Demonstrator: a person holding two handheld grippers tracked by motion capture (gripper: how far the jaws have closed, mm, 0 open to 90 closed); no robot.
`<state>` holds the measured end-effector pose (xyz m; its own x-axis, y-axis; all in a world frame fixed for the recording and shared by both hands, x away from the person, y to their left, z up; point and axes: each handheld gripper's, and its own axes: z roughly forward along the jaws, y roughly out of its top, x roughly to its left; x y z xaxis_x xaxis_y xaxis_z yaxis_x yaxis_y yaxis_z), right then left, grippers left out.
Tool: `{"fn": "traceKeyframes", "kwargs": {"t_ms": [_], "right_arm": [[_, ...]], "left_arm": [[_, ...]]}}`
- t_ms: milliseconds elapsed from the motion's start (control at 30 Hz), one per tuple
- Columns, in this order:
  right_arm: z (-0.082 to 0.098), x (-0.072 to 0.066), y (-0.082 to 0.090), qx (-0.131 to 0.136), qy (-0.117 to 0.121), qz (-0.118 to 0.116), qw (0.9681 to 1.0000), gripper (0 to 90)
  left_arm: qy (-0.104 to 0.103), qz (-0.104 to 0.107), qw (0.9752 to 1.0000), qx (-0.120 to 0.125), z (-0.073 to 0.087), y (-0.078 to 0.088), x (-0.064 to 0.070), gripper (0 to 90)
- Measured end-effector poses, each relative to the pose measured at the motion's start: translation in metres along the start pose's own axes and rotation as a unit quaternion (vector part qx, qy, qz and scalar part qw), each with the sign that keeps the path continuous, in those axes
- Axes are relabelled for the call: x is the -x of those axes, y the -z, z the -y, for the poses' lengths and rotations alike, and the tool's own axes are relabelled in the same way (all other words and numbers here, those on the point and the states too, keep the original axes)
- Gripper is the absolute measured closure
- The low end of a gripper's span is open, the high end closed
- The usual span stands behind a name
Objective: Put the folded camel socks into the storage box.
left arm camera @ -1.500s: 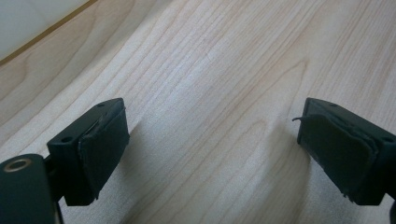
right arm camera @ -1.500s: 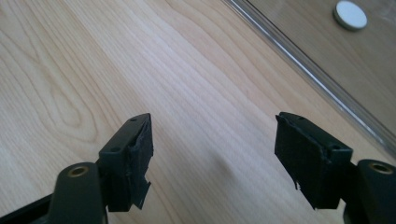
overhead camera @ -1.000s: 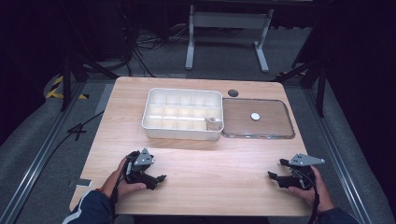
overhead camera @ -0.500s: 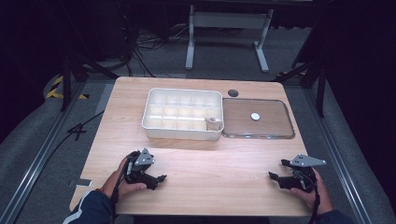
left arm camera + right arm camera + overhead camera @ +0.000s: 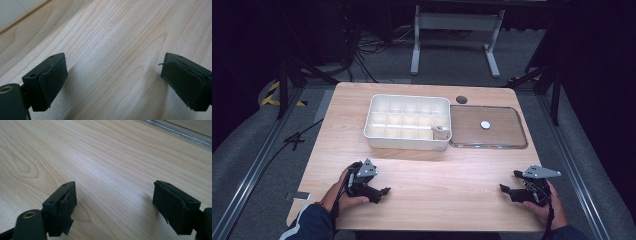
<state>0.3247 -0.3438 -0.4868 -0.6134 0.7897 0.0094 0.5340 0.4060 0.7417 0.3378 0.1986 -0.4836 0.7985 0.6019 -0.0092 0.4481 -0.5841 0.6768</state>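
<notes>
We rest both hands low on the near tabletop (image 5: 427, 170), left tool (image 5: 384, 190) and right tool (image 5: 504, 189) aimed inward, each with jaws spread and empty; the right's have just been opening. The white compartment tray (image 5: 377, 135) sits well apart, farther back.

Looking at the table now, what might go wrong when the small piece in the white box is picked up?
1. The small piece sits in a corner compartment of the white box, close to the walls; open jaws may hit them and push the box.
2. The clear lid lies right beside the box; a hand-held gripper reaching in could knock it or the white disc on it.
3. The left hand-held gripper and the right hand-held gripper rest far from the box, so the reach is long.
</notes>
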Motion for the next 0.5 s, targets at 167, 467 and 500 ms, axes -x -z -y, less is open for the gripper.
{"fn": "traceKeyframes", "kwargs": {"t_ms": [167, 467, 500], "right_arm": [[-0.0002, 0.0001, 0.0000, -0.001, -0.001, 0.001, 1.0000, 19.2], [-0.0005, 0.0005, -0.0006, -0.001, -0.001, 0.003, 1.0000, 18.8], [-0.0005, 0.0005, -0.0006, -0.001, -0.001, 0.003, 1.0000, 18.8]], "left_arm": [[0.000, 0.000, 1.0000, 0.000, -0.0001, 0.0000, -0.0001, 7.0], [-0.001, 0.000, 1.0000, -0.001, -0.0003, -0.0003, -0.0004, 6.7], [-0.001, 0.000, 1.0000, 0.000, -0.0003, -0.0003, -0.0004, 6.7]]}}
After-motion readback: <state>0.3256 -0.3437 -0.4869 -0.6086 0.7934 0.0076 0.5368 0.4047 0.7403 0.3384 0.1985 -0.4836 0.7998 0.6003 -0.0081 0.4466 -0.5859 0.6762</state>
